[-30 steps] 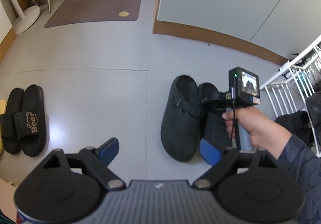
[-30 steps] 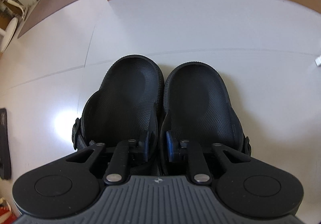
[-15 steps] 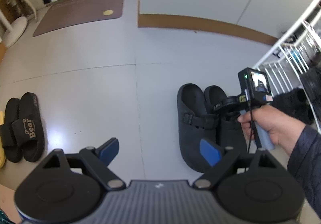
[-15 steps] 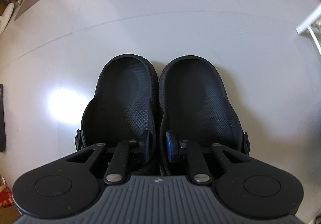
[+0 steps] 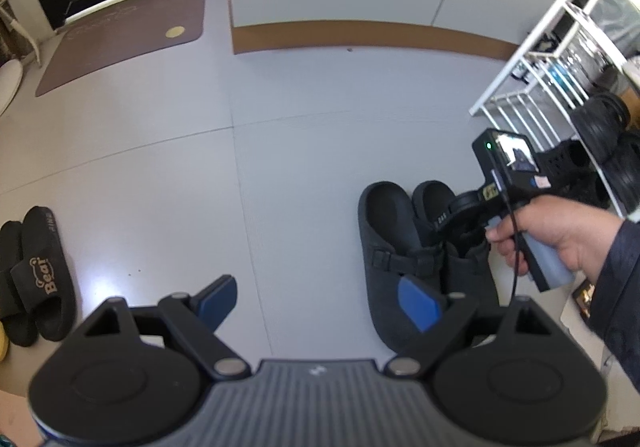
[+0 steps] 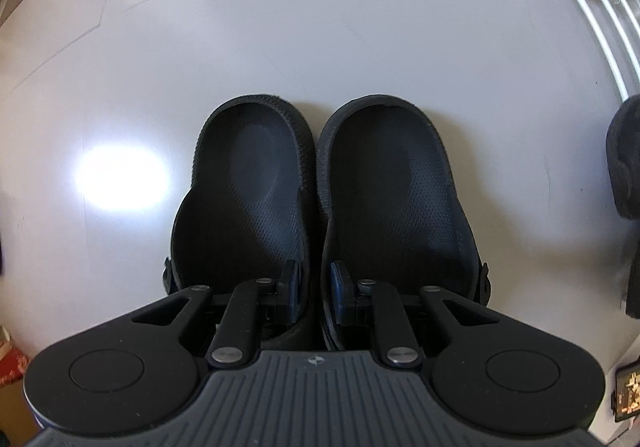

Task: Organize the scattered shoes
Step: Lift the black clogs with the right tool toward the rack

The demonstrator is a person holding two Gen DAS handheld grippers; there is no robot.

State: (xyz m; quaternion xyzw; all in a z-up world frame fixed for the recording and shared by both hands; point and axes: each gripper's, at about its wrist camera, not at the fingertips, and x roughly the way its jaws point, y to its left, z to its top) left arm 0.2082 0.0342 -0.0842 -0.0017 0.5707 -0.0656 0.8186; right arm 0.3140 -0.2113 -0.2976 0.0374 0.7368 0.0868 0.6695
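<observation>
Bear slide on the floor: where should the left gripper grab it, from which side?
Probably the strap of the Bear slide, from above: it arches over the flat footbed, so one of the fingers can slip under. Its twin lies close alongside, blocking a side pinch. The left gripper is open.

I see wide bare grey floor point(image 5: 168, 167) ahead of my left gripper point(image 5: 320, 297), its fingers spread with nothing between them. The black slides point(image 5: 38, 275) block the far left. On the right, the black clogs point(image 5: 404, 247), my right hand point(image 5: 556, 231) and the white rack point(image 5: 560, 59) crowd the way.
</observation>
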